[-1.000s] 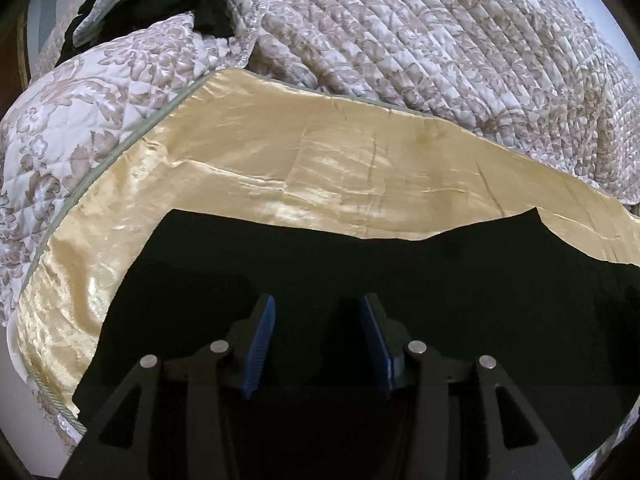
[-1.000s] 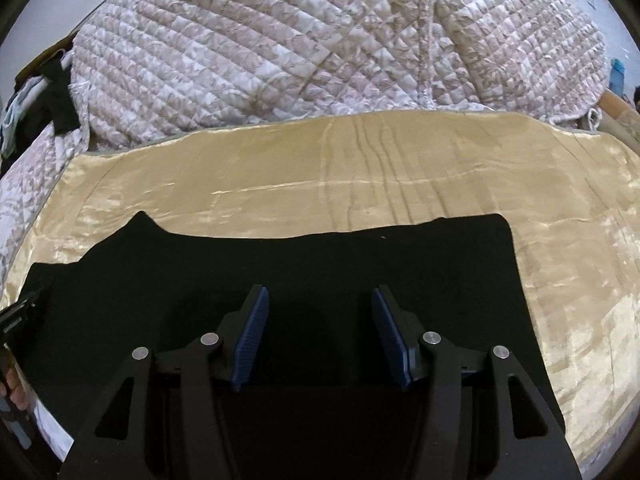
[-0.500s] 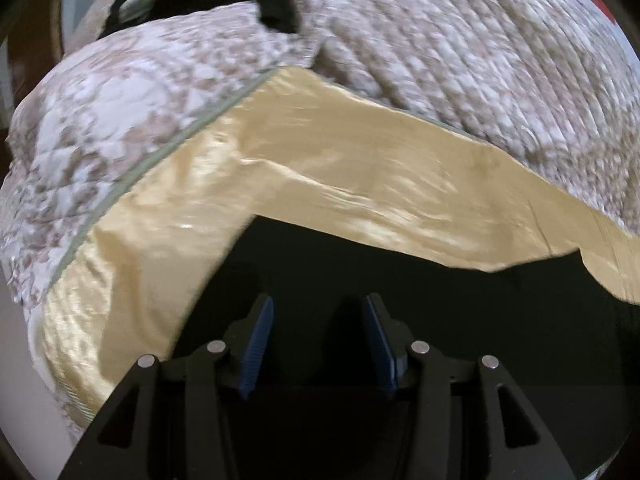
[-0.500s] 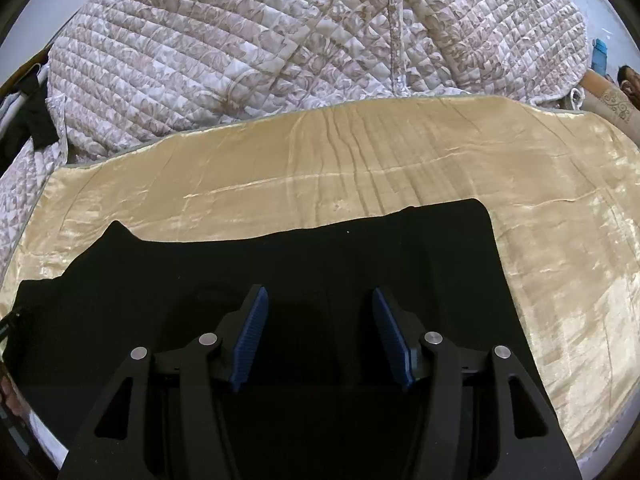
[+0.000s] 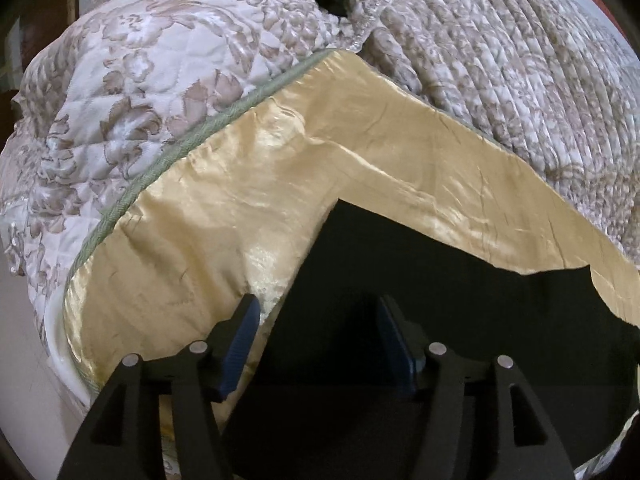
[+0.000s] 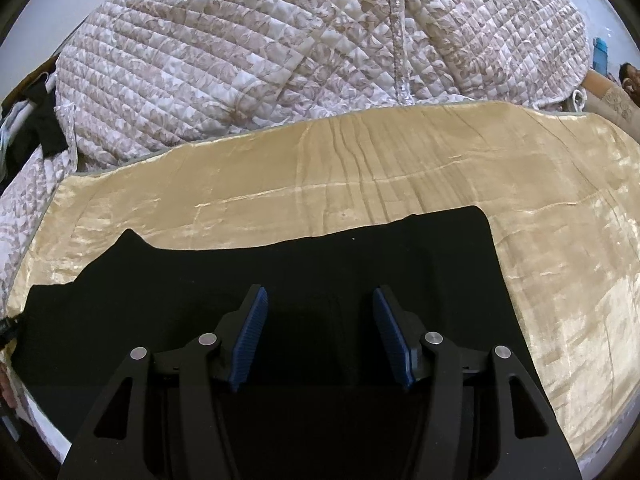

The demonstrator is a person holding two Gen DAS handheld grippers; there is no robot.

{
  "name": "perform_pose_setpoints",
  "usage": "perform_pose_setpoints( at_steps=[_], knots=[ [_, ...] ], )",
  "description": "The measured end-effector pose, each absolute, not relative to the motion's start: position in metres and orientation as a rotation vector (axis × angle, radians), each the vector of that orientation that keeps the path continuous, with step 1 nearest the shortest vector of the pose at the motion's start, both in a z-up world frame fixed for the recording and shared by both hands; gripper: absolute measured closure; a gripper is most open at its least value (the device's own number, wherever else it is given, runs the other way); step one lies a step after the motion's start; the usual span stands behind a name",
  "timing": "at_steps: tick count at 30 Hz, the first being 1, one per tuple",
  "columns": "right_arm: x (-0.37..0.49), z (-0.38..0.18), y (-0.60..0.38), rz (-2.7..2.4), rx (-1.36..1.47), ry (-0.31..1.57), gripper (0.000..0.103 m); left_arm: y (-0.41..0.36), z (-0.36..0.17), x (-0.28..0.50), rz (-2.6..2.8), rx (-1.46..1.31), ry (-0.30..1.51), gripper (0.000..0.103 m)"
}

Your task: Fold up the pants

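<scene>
Black pants lie flat along the near edge of a gold satin bedspread, long axis running left to right, square end toward the right edge. The right gripper hovers over the middle of the cloth, its 2 fingers spread, nothing between them. The left gripper — fingers also spread and empty — straddles the pants' left end, making it the nearer one for lifting that end across.

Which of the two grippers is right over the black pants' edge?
The left gripper: its fingers straddle the black pants' edge over the gold cloth; the right gripper is over black only.
</scene>
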State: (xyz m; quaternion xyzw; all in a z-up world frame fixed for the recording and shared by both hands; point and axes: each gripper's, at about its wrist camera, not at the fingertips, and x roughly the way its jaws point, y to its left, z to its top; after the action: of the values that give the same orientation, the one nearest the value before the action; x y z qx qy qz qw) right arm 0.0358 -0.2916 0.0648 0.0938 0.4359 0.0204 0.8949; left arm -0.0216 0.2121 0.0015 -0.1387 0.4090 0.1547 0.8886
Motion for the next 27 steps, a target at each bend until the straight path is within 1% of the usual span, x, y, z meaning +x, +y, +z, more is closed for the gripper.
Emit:
perform_pose_setpoints(
  at_steps=[4,10,11,12,14,17,18,19,21,24,27],
  knots=[
    [0.035,0.066,-0.29,0.054,0.198,0.895,0.047,0.216,-0.001,-0.023,0.314,-0.302,0.842,0.04],
    [0.034,0.068,-0.289,0.066,0.199,0.886,0.047,0.194,0.002,-0.026,0.245,-0.244,0.856,0.04],
    [0.034,0.068,-0.288,0.067,0.199,0.885,0.047,0.193,0.003,-0.027,0.242,-0.248,0.854,0.044],
    [0.034,0.068,-0.288,0.069,0.199,0.885,0.047,0.194,0.003,-0.028,0.247,-0.252,0.849,0.052],
    [0.034,0.068,-0.287,0.074,0.201,0.886,0.047,0.197,0.003,-0.028,0.264,-0.259,0.844,0.059],
    [0.035,0.069,-0.286,0.082,0.202,0.89,0.047,0.194,0.001,-0.026,0.276,-0.236,0.841,0.064],
    [0.035,0.069,-0.286,0.085,0.202,0.888,0.047,0.191,0.001,-0.025,0.273,-0.22,0.84,0.071],
    [0.035,0.069,-0.285,0.091,0.201,0.886,0.047,0.188,0.001,-0.025,0.266,-0.21,0.839,0.074],
    [0.034,0.069,-0.285,0.099,0.205,0.887,0.047,0.182,0.002,-0.024,0.238,-0.201,0.836,0.092],
    [0.033,0.069,-0.285,0.111,0.215,0.89,0.047,0.179,0.004,-0.025,0.235,-0.202,0.825,0.093],
    [0.031,0.072,-0.287,0.117,0.227,0.879,0.047,0.178,0.013,-0.028,0.188,-0.261,0.79,0.094]
  ],
)
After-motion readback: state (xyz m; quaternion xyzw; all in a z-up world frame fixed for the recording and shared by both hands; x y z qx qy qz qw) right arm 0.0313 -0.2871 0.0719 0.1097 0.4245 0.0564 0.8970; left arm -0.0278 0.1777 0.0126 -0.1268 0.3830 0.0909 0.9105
